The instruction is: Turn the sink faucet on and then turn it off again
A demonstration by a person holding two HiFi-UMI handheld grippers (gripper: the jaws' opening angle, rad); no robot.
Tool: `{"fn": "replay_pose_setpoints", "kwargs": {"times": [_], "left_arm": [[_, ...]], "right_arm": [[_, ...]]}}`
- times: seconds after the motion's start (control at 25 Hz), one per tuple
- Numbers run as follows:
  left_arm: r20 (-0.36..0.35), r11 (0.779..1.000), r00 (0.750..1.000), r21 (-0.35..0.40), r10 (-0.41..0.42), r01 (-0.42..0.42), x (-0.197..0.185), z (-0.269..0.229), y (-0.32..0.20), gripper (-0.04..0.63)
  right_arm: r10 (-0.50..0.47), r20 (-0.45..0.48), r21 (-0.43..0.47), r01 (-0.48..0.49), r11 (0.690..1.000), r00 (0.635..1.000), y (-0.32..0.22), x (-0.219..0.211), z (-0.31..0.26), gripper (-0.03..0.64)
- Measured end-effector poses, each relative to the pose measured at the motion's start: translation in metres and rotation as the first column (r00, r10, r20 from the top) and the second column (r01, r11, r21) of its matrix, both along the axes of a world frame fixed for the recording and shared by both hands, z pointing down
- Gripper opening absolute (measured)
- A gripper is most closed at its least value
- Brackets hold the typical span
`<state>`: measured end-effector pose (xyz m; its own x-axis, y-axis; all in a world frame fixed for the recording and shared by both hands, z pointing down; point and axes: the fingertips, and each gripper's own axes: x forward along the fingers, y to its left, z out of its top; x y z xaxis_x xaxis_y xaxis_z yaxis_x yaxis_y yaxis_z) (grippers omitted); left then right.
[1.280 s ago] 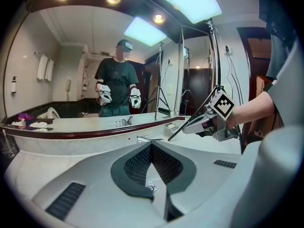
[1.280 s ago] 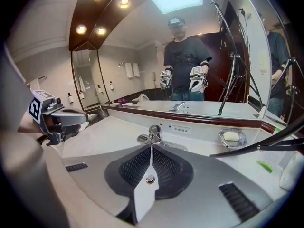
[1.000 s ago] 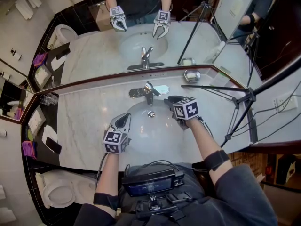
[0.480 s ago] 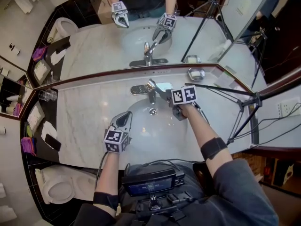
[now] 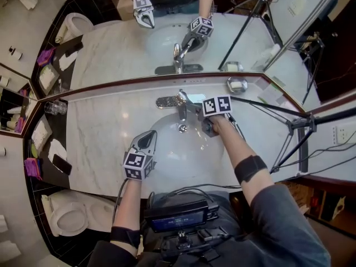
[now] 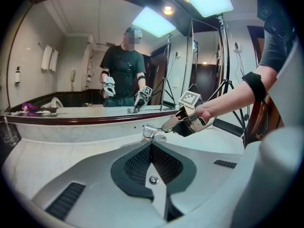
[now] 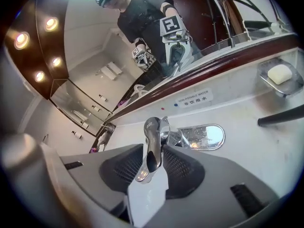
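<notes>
Looking down in the head view, two grippers show: the left gripper [image 5: 146, 139] at the sink's [image 5: 167, 163] near-left rim, the right gripper [image 5: 194, 108] at the one faucet [image 5: 179, 100]. Left gripper view: jaws closed, empty. Right gripper view: jaws, just closing, clasp the faucet lever [image 7: 153, 141]; the spout is hard to make out.

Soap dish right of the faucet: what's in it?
One white bar of soap lies in the metal soap dish. The dish floor beneath the bar is covered, so nothing there can be seen.
</notes>
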<state>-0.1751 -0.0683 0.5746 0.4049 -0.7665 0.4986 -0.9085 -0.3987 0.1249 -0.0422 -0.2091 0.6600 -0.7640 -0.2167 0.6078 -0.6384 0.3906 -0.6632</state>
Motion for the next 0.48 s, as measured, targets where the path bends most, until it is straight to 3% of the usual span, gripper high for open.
{"fn": "replay_pose_setpoints", "kwargs": {"times": [0.08,0.32,0.48], "left_arm": [[0.0,1.0,1.0,-0.008,-0.004,0.004,-0.002,0.003,0.0,0.0],[-0.001,1.0,1.0,-0.029,-0.008,0.008,-0.004,0.013,0.001,0.0],[-0.007,0.999,1.0,-0.032,-0.001,0.001,0.004,0.015,-0.001,0.0]], "right_arm": [[-0.004,0.001,-0.008,0.004,1.0,1.0,-0.001,-0.003,0.002,0.091],[0.036,0.033,-0.032,-0.035,0.999,0.999,-0.005,-0.005,-0.003,0.097],[0.028,0.008,-0.052,-0.028,0.998,1.0,-0.005,-0.005,-0.004,0.097]]}}
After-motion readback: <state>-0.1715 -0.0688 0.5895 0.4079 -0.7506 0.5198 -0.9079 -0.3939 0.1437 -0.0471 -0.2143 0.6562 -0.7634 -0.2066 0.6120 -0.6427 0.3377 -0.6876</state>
